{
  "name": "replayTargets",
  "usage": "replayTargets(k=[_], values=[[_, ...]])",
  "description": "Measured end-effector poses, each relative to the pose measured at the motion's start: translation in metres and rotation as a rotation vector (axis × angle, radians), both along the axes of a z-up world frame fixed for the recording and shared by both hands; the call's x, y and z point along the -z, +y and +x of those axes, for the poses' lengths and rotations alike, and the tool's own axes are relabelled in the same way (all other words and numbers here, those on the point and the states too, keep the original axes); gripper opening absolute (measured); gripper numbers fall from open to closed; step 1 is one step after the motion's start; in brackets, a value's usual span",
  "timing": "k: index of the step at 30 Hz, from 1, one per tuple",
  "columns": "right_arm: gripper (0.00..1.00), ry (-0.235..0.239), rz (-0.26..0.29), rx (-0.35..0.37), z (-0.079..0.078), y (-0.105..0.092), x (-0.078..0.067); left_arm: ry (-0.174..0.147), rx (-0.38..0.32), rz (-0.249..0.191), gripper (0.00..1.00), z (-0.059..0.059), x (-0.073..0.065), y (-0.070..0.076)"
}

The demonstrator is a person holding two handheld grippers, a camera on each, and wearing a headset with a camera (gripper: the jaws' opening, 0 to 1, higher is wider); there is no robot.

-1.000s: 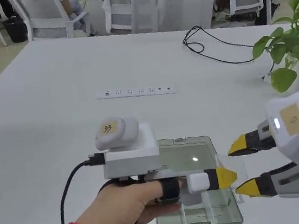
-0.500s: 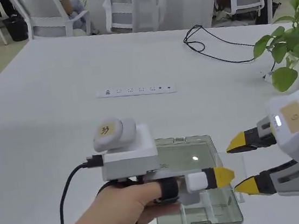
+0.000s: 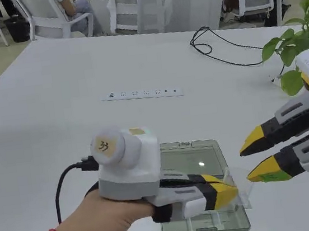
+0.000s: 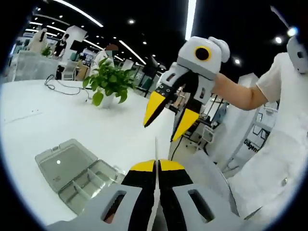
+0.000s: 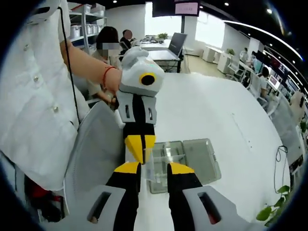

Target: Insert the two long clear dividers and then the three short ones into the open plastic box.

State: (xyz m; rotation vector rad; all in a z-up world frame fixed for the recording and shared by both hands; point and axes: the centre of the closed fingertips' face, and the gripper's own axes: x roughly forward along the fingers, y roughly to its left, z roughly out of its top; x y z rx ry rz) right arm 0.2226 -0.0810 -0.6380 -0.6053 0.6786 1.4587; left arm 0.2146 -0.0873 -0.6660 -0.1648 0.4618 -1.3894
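- The left tongs [image 3: 227, 190], carried by a hand [image 3: 108, 222], are fully closed on a thin clear divider [image 4: 156, 150]. In the left gripper view the sheet is seen edge-on, rising straight from between the 2 yellow tips.
- I cannot tell if this piece is a long one or a short one. In the head view it is almost invisible.
- The right tongs [image 3: 255, 163] are wide open and grip nothing. They hover just to the right of the left tongs, with the tips pointing at the free end of the divider. In the right gripper view the clear piece lies in the gap between the 2 jaws, but I cannot see any contact.
- The open plastic box [image 3: 235, 225] sits on the near part of the tabletop [image 3: 81, 73], directly under the left tongs. Its lid [image 3: 193, 158] is laid flat on the far side.
- The base seems to hold some partitions already, but the count is not clear.
- In my judgement, the step in hand is bringing 1 divider to the box, and it is not yet seated.
- The next move probably calls for the right tongs to close gently on the free end. Then the sheet must be lined up with the wall slots and lowered straight.
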Motion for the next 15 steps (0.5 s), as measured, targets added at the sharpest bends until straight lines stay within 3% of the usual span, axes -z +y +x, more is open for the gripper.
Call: replayTargets(k=[3, 4, 8, 15], values=[[0.18, 0.056, 0.0, -0.05, -0.011, 0.003, 0.002, -0.061, 0.053, 0.003, 0.0, -0.007, -0.002, -0.001], [0.17, 0.066, -0.009, -0.07, -0.014, 0.003, 0.004, -0.051, 0.059, 0.003, 0.0, -0.01, -0.002, 0.0], [0.14, 0.1, -0.03, -0.122, -0.023, 0.002, 0.01, -0.063, 0.085, -0.016, 0.0, -0.015, -0.005, 0.0], [0.08, 0.158, -0.02, -0.146, -0.031, 0.004, 0.012, -0.065, 0.108, -0.042, 0.0, -0.021, -0.009, -0.001]])
